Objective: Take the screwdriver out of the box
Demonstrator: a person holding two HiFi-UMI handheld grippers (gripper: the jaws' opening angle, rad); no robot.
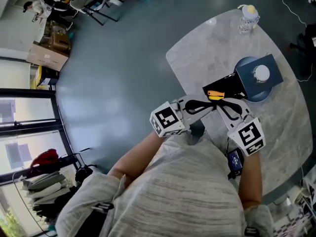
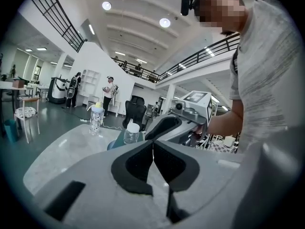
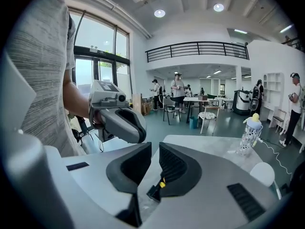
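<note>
**Both grippers shut above the box, screwdriver still inside**

Left gripper (image 2: pixel 153 146): jaws pressed tight together, nothing btw them. Right gripper (image 3: pixel 155 150): jaws shut too, only a thin slit at the tips, nothing pinched. Through that slit, low down: a tiny bit of yellow and black, further off than the pads.

In the head view: tips of both grippers side by side, nearly touching, right above the black box (image 1: pixel 224 89). Inside the box: screwdriver (image 1: pixel 216 95) w/ yellow-orange handle, lying flat, not held by anything. Box open, on the grey table (image 1: pixel 207 43), approx. in the middle.

Just beside the box, on its far-right side in the head view: blue thing (image 1: pixel 269 65), w/ a clear bottle (image 1: pixel 261 73), white cap, standing on it. Near the table's far edge, well apart from the box: yellow-top bottle (image 1: pixel 248 16).

Marker cubes (image 1: pixel 167 118) on both grippers, facing up at the head cam. Person (image 1: pixel 182 191) in grey shirt, bare forearms, one gripper in each hand.

Around the table: blue-grey floor (image 1: pixel 113 73). Far off at top left: chairs (image 1: pixel 94 1) and cardboard boxes (image 1: pixel 47 56). At left: big windows (image 1: pixel 24 112). Far back in the hall, in both gripper views: people (image 3: pixel 177 87) standing, too small for more.
</note>
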